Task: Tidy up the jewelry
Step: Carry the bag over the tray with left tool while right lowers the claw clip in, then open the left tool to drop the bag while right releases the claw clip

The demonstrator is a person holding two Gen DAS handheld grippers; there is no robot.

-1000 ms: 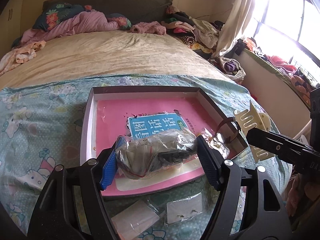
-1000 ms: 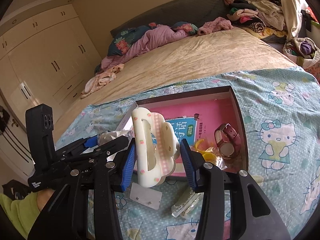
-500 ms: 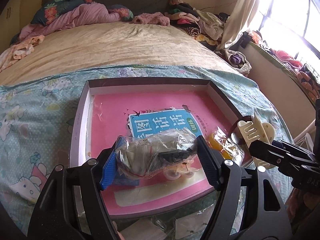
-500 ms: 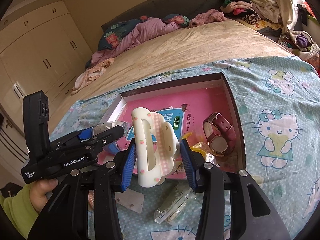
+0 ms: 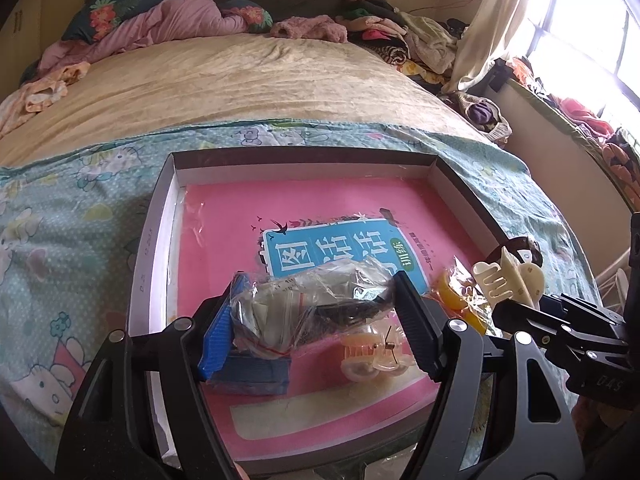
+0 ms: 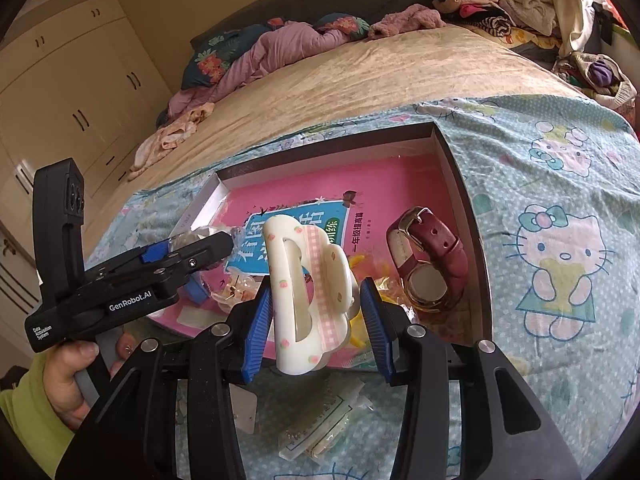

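Note:
A shallow box with a pink book inside lies on the bed; it also shows in the right wrist view. My left gripper is shut on a clear plastic bag of jewelry, held over the box's near part. My right gripper is shut on a cream hair claw clip, held above the box's near edge; the clip also shows in the left wrist view. In the box lie a maroon-strap watch, a clear pink hair clip, a blue item and yellow pieces in plastic.
The box rests on a Hello Kitty sheet. Small packets and a white card lie on the sheet in front of the box. Bedding and clothes pile at the bed's head. Wardrobes stand left.
Both grippers have moved forward over the box with their loads. The pink hair clip and blue item in the box have come into the left view.

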